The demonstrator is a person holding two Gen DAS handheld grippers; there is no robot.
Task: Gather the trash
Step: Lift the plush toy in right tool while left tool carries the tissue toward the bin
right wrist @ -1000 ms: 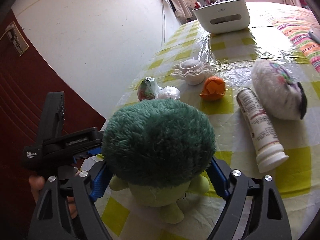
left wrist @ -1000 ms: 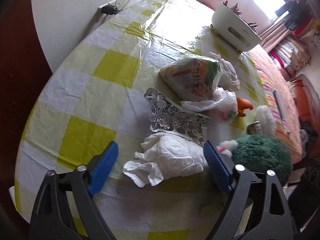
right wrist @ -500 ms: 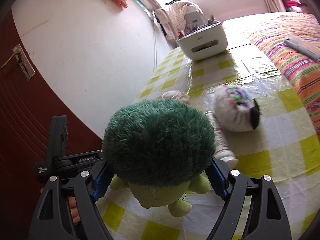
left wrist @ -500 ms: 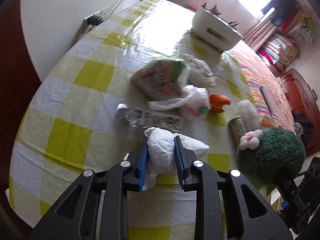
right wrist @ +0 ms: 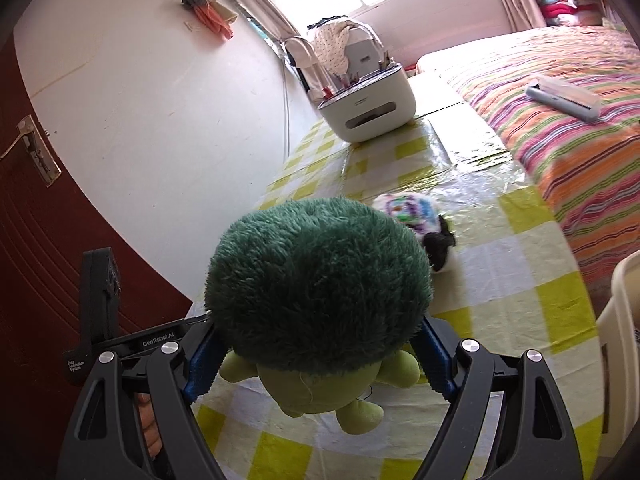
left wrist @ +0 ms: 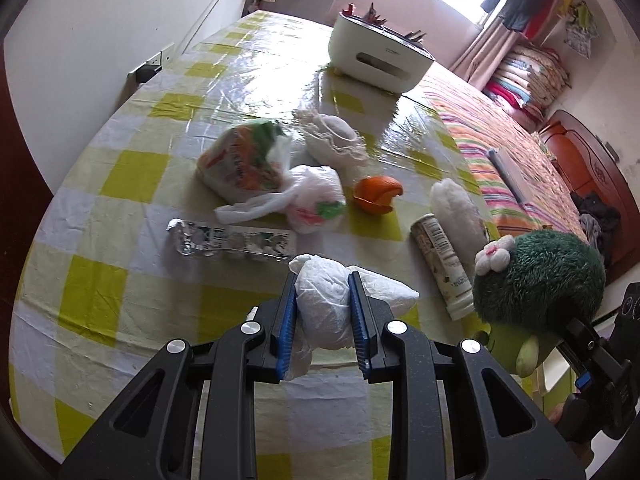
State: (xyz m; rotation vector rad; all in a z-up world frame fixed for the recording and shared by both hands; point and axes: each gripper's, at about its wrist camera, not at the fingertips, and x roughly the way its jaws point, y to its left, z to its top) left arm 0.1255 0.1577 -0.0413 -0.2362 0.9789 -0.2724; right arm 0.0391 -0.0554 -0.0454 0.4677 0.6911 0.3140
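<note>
My left gripper (left wrist: 322, 284) is shut on a crumpled white tissue wad (left wrist: 326, 308) and holds it above the checked table (left wrist: 120, 184). On the table beyond it lie a foil blister pack (left wrist: 228, 240), a snack bag (left wrist: 240, 160), a white plastic bag (left wrist: 316, 200) and an orange peel (left wrist: 376, 196). My right gripper (right wrist: 316, 356) is shut on a green plush broccoli toy (right wrist: 316, 280), lifted above the table's front edge; the toy also shows in the left wrist view (left wrist: 536, 276).
A white organizer box (left wrist: 376, 56) stands at the far end of the table. A lace cup (left wrist: 336, 140), a tube (left wrist: 440, 260) and a white plush (left wrist: 456, 208) lie on the table. A striped bed (right wrist: 560, 128) is on the right. A cream bin edge (right wrist: 620, 312) is at the right.
My left gripper closed on the tissue wad and lifted it off the table. My right gripper raised the plush toy up and back toward the table's front edge.
</note>
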